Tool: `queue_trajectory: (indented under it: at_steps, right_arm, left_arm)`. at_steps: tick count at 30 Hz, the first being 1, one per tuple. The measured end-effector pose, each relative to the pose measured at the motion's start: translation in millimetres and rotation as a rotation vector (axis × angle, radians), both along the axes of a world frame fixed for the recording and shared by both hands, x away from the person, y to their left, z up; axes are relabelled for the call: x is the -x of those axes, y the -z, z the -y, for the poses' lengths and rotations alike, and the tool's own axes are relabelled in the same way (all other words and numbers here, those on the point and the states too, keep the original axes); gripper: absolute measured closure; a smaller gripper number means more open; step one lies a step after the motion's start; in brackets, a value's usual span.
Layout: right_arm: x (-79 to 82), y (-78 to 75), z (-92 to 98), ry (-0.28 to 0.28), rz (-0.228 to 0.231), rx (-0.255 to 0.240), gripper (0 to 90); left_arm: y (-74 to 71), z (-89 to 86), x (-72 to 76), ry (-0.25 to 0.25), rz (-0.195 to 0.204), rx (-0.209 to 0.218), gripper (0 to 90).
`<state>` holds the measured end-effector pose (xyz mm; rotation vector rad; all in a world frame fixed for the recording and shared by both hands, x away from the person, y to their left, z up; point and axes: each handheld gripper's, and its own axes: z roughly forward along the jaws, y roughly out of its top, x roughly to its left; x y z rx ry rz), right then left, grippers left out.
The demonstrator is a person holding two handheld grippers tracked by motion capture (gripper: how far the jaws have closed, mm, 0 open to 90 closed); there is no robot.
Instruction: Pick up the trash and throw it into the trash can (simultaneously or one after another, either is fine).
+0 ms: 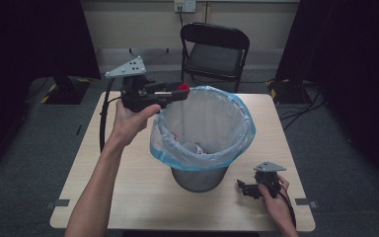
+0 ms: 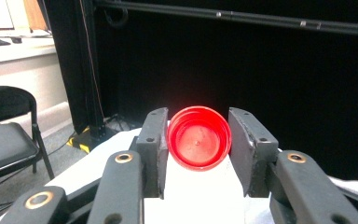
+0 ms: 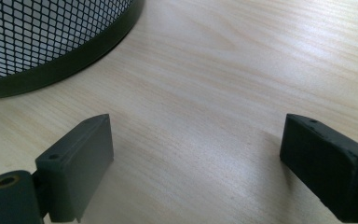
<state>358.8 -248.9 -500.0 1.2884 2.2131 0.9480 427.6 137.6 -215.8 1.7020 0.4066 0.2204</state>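
Note:
My left gripper [image 1: 182, 90] is held level above the table's far left, its tips at the rim of the bin [image 1: 202, 128]. It is shut on a red bottle cap [image 1: 183, 87]. In the left gripper view the cap [image 2: 199, 137] faces me with its hollow side, pinched between both pads [image 2: 154, 144], and my left gripper [image 2: 198, 149] hangs over the white liner. The bin is a mesh wastebasket lined with a clear and blue plastic bag, with some litter inside. My right gripper [image 1: 242, 186] rests low on the table near its front right, open and empty, jaws wide apart [image 3: 196, 163].
The mesh bin's dark base [image 3: 51, 74] stands just left of the right gripper's jaws. A black folding chair [image 1: 214, 49] stands behind the wooden table [image 1: 128, 187]. Dark curtains flank both sides of the room.

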Motion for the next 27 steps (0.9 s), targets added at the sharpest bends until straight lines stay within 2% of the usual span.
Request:
queue_trajectory:
  at_steps: [3, 4, 11, 14, 17, 20, 24, 27]
  right_arm:
    - [0.0, 0.0, 0.0, 0.0, 0.0, 0.0, 8.7]
    - [0.0, 0.0, 0.0, 0.0, 0.0, 0.0, 8.7]
    - [0.0, 0.0, 0.0, 0.0, 0.0, 0.0, 8.7]
    - [0.0, 0.0, 0.0, 0.0, 0.0, 0.0, 8.7]
    - [0.0, 0.0, 0.0, 0.0, 0.0, 0.0, 8.7]
    - [0.0, 0.0, 0.0, 0.0, 0.0, 0.0, 8.7]
    - [0.0, 0.0, 0.0, 0.0, 0.0, 0.0, 8.7]
    - [0.0, 0.0, -0.1, 0.001, 0.0, -0.001, 8.7]
  left_arm:
    - [0.2, 8.9, -1.3, 0.008, -0.015, -0.028, 59.5]
    - [1.3, 11.9, -2.1, 0.024, -0.029, -0.032, 59.4]
    - [8.0, 24.4, -6.5, 0.074, -0.057, -0.069, 58.7]
    - [11.8, 31.1, -7.5, 0.094, -0.064, -0.091, 53.0]
    - [13.8, 33.7, -7.8, 0.084, -0.066, -0.087, 42.0]
    - [13.4, 32.8, -7.0, 0.047, -0.053, -0.099, 30.8]
    - [8.3, 26.2, -4.4, 0.031, -0.025, -0.076, 25.1]
    - [6.6, 20.2, -4.9, 0.009, -0.022, -0.072, 23.0]
